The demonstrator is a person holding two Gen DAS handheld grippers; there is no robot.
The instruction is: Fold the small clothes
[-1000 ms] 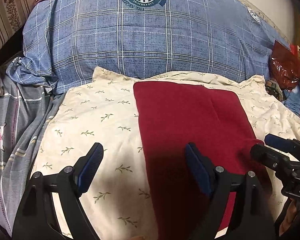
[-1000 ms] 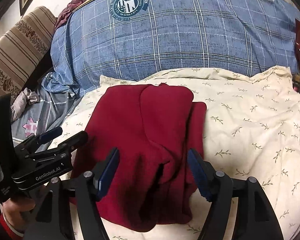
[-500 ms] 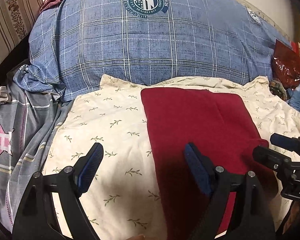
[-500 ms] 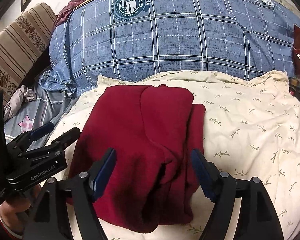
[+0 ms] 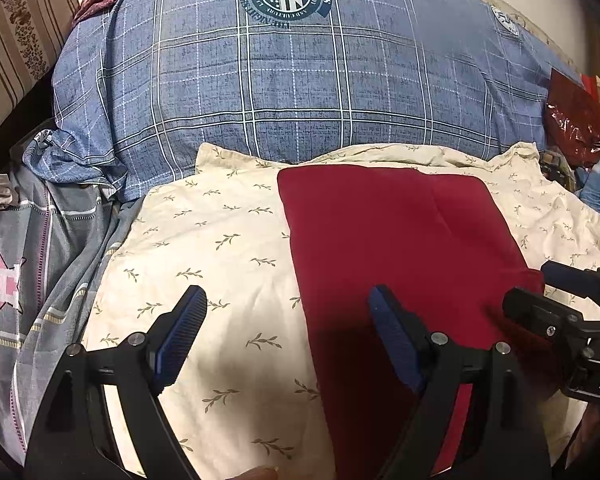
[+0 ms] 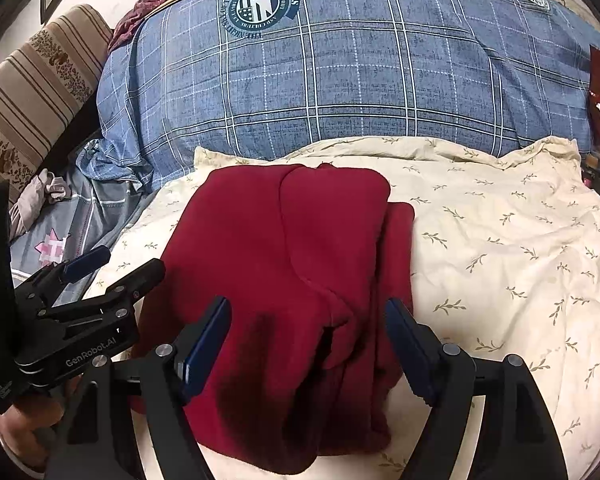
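A dark red garment lies folded into a long rectangle on a cream leaf-print sheet. In the right wrist view the red garment shows overlapping folded layers. My left gripper is open and empty, above the garment's left edge and the sheet. My right gripper is open and empty, above the garment's near end. Each gripper also shows in the other's view: the right one at the garment's right side, the left one at its left side.
A big blue plaid duvet is piled behind the sheet. Grey bedding with a pink star lies at the left, a striped cushion beyond it. A red shiny bag sits at the far right.
Both grippers have drawn back and risen slightly from the garment, so the scene looks a little farther off. Both stay open; the garment has not moved.
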